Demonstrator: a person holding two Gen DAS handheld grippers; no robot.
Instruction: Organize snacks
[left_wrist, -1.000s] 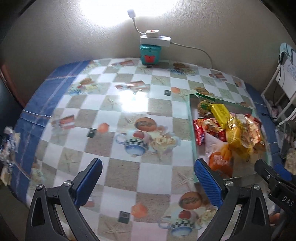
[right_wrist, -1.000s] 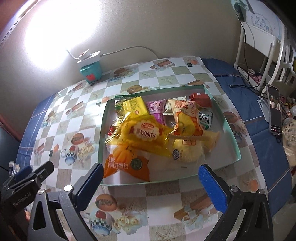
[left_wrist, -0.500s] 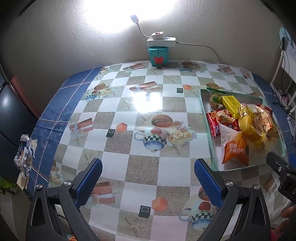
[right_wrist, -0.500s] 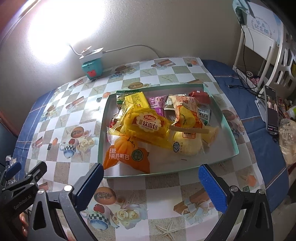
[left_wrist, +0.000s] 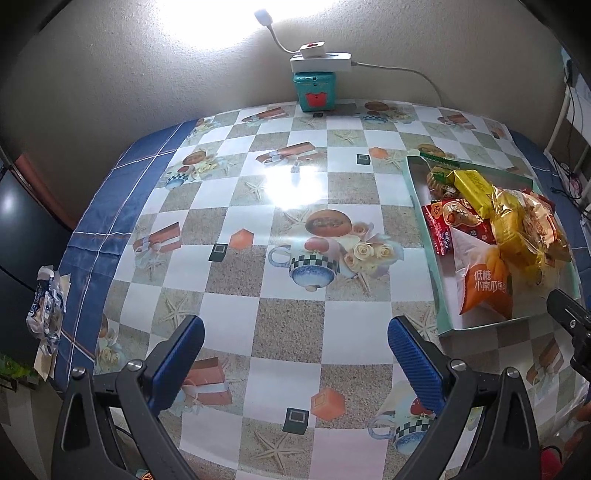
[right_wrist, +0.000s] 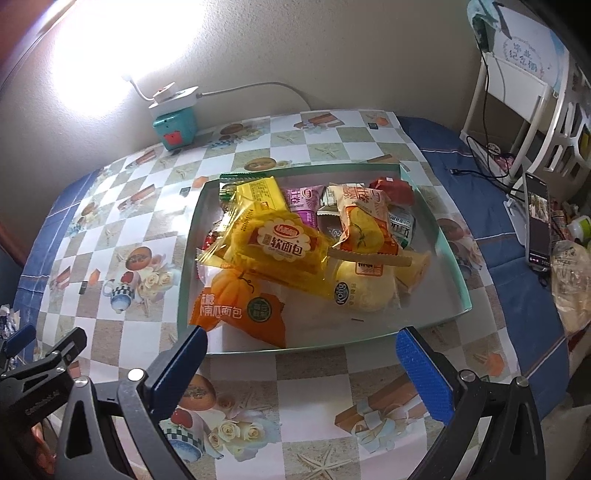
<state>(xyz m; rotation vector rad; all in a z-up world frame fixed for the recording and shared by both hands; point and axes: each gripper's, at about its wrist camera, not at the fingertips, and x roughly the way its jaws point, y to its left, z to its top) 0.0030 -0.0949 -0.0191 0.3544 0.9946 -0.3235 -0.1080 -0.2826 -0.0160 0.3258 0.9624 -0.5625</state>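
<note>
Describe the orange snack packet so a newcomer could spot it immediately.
Find the shallow green-rimmed tray on the checkered tablecloth. The orange packet lies at its near left corner, partly under a yellow bread bag; it alone shows a pumpkin picture and a round green badge.
</note>
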